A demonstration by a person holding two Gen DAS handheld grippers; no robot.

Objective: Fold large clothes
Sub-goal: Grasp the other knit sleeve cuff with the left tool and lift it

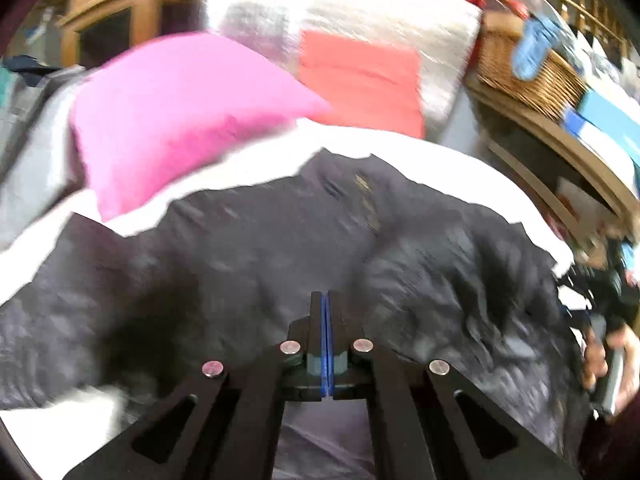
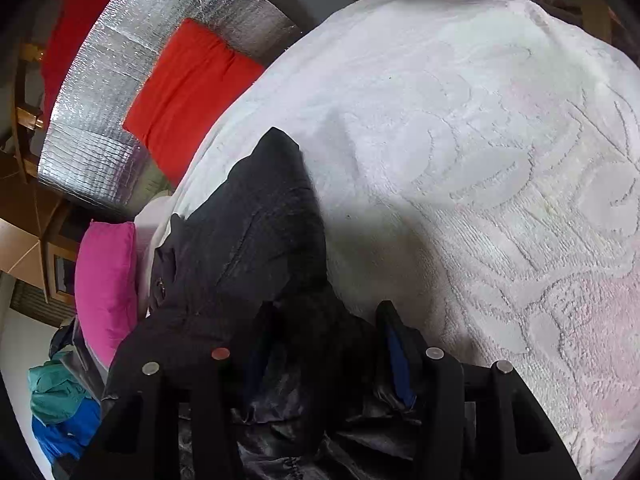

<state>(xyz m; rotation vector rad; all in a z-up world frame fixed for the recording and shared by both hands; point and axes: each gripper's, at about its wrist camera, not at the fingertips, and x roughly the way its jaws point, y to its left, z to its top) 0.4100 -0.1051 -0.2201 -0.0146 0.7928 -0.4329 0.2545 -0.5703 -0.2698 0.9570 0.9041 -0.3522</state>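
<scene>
A large black jacket (image 1: 248, 256) lies spread and rumpled on the white bedspread (image 1: 420, 148). My left gripper (image 1: 325, 300) hovers just above it with the blue-padded jaws pressed together and nothing between them. The view is motion-blurred. My right gripper (image 1: 612, 300) shows at the right edge of that view, at the jacket's edge, held by a hand. In the right wrist view the jacket (image 2: 256, 232) bunches up between my right gripper's (image 2: 324, 320) spread fingers, which clamp a thick wad of black fabric.
A pink pillow (image 1: 180, 116) and an orange cushion (image 1: 360, 80) lie at the head of the bed against a silver foil panel (image 1: 380, 20). A wicker basket (image 1: 524, 76) sits on a wooden shelf at right. A heap of green and blue clothes (image 2: 60, 408) lies beside the bed.
</scene>
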